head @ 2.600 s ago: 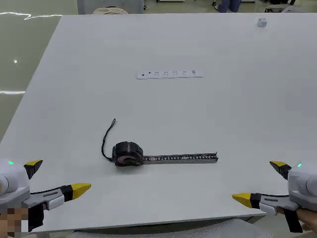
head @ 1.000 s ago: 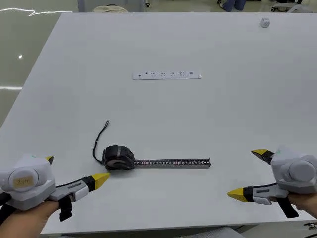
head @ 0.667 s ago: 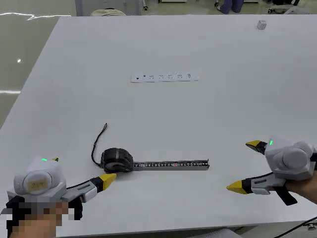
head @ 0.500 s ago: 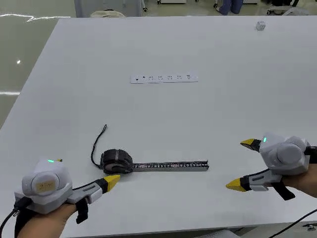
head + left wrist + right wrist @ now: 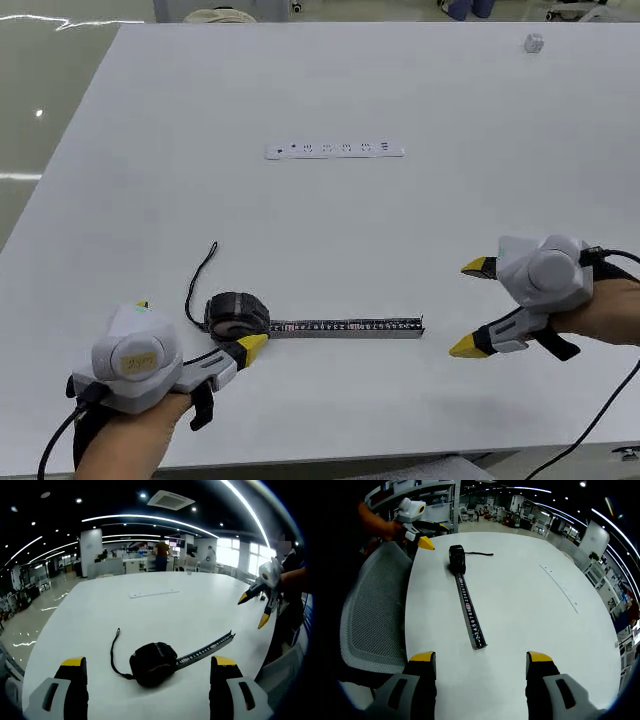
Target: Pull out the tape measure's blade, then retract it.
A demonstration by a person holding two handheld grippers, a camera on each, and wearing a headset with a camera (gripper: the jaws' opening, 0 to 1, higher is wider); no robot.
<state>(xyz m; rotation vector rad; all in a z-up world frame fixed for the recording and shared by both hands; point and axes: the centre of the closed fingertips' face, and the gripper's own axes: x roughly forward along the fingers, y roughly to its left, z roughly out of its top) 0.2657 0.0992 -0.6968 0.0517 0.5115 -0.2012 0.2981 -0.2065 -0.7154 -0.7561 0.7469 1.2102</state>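
Your left gripper (image 5: 198,325) gapes wide, holding nothing, just short of the tape measure (image 5: 237,316) at the table's (image 5: 450,150) 7 o'clock. Its blade (image 5: 345,326) lies out toward 3 o'clock. Your right gripper (image 5: 471,306), wide open and empty, hovers near the blade's tip.

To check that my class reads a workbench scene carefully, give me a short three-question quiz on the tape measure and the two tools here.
1. True or false: the marked metal blade is wound fully inside the black round tape measure case.
2. Which yellow-tipped tool has a tip nearest that case? A) left tool B) right tool
3. Fill in: both tools' jaws stand ___.
Key: 1 false, the blade lies extended on the white table; 2 A; 3 open.
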